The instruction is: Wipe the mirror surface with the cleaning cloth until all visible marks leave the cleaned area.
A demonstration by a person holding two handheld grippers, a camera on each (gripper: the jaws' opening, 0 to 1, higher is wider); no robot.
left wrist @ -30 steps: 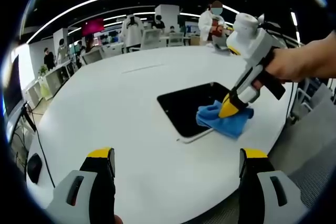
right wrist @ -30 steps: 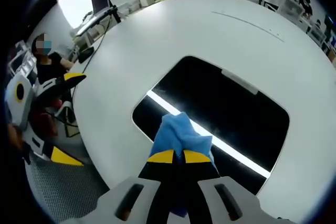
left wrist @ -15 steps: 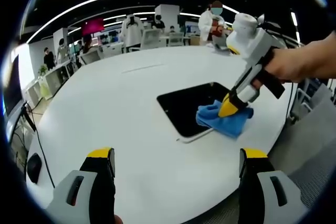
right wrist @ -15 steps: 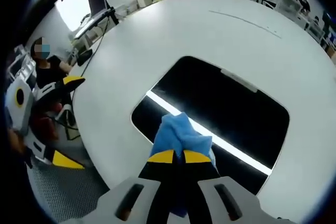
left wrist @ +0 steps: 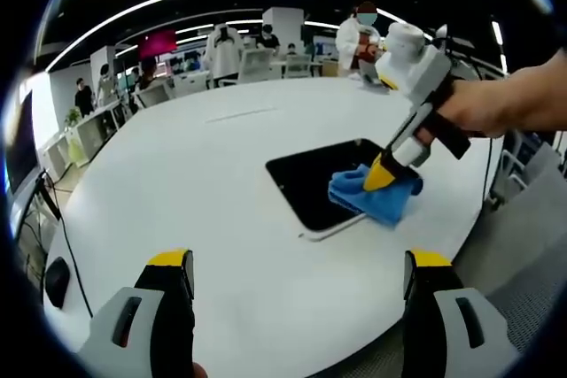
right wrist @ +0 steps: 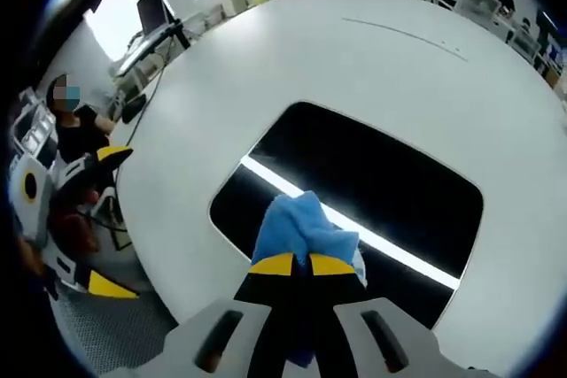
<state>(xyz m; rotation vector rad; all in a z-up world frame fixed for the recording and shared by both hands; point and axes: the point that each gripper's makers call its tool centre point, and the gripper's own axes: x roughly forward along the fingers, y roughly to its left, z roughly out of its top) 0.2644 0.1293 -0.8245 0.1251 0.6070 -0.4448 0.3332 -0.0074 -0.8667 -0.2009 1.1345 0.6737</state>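
Right gripper clamps the blue cloth, pressing it on the mirror, which lies flat on the white table. Left gripper hovers above the table, jaws wide apart.

Claw gripping cloth on mirror

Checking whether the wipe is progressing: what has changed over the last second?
The right gripper, shut on the blue cloth, slid the cloth a little further onto the mirror, away from its near edge. The left gripper stayed open above the white table, and the mirror did not move.
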